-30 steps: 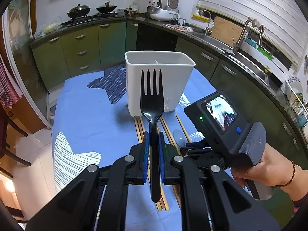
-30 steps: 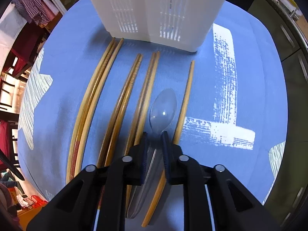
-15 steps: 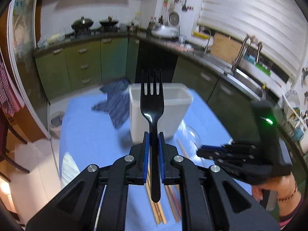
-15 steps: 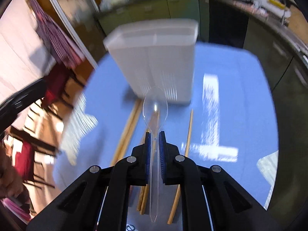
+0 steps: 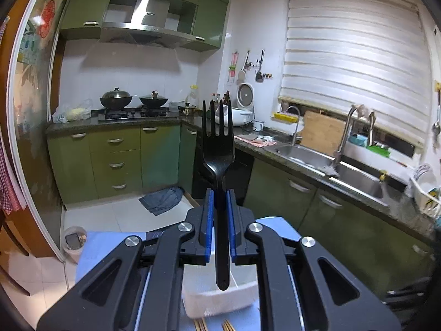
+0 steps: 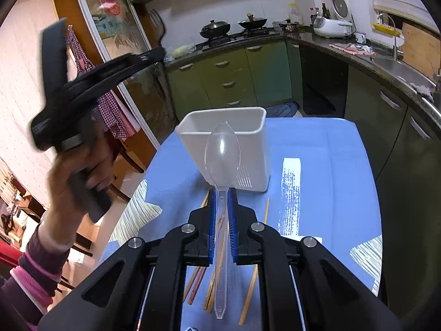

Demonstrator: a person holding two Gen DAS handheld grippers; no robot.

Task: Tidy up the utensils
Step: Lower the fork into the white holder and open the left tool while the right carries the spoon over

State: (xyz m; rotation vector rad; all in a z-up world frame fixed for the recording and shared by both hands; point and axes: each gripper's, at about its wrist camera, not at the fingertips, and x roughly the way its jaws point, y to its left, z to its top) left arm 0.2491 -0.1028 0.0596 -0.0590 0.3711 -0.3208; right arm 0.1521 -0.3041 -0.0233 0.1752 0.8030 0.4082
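Note:
My left gripper is shut on a black plastic fork, tines up, held high and tilted towards the kitchen; the white utensil holder shows just below its handle end. My right gripper is shut on a clear plastic spoon, bowl forward, lifted above the table in front of the white utensil holder. Several wooden chopsticks lie on the blue tablecloth under the right gripper. The left gripper also shows raised at the left of the right wrist view.
Green cabinets, a stove with pans and a sink line the far walls. A cloth lies on the floor. Chairs stand left of the table.
Both grippers have risen and tilted up. The right lifted the clear spoon off the table. The left raised the fork well above the holder.

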